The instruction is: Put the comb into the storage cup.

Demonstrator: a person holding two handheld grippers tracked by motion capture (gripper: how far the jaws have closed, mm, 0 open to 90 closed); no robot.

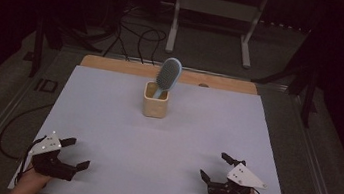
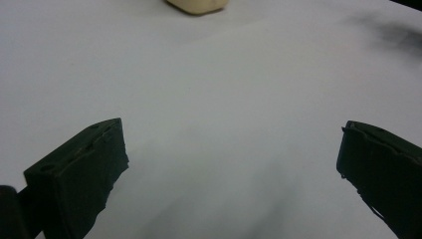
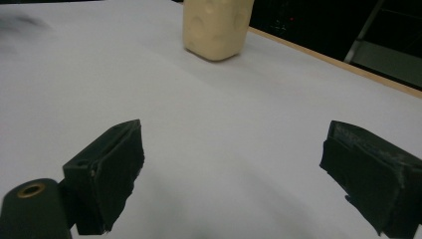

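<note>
The brush [image 1: 168, 76] is stood upright, leaning right, in the cup [image 1: 155, 103] at far centre. Left gripper [image 1: 73, 153] and right gripper [image 1: 214, 166], both spread empty, are seen near, about equally distant.

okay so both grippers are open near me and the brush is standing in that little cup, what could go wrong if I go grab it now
1. The hairbrush leans in the small holder with its head well above the rim, so a sideways pull might tip the holder over.
2. Nothing steadies the holder: the left gripper and right gripper both rest open at the near edge, so it may slide on the white sheet.
3. The brush's handle sits inside the holder, leaving mainly the bristled head to grip, which could slip.
</note>
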